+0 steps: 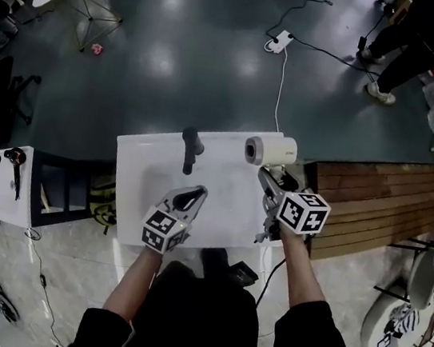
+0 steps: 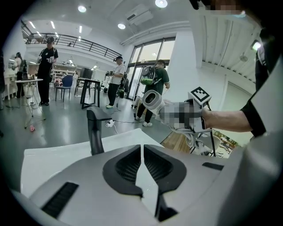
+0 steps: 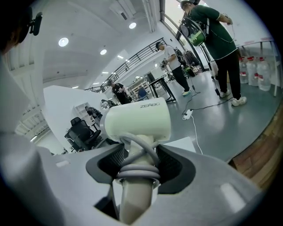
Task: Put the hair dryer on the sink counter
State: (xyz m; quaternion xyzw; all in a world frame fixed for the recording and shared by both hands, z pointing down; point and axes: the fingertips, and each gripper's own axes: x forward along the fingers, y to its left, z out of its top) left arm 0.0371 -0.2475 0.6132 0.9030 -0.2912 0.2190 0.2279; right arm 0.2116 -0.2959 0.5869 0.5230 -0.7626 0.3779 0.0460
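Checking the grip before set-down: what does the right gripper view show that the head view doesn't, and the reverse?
Only the right gripper view: the grey cord wound round the handle of the hair dryer, and the right gripper clamped on that handle. Only the head view: the left gripper and the dark faucet on the white counter. Both: the hair dryer in the right gripper.

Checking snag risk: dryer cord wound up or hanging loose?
Wound up: the cord loops around the hair dryer handle, clamped in the right gripper.
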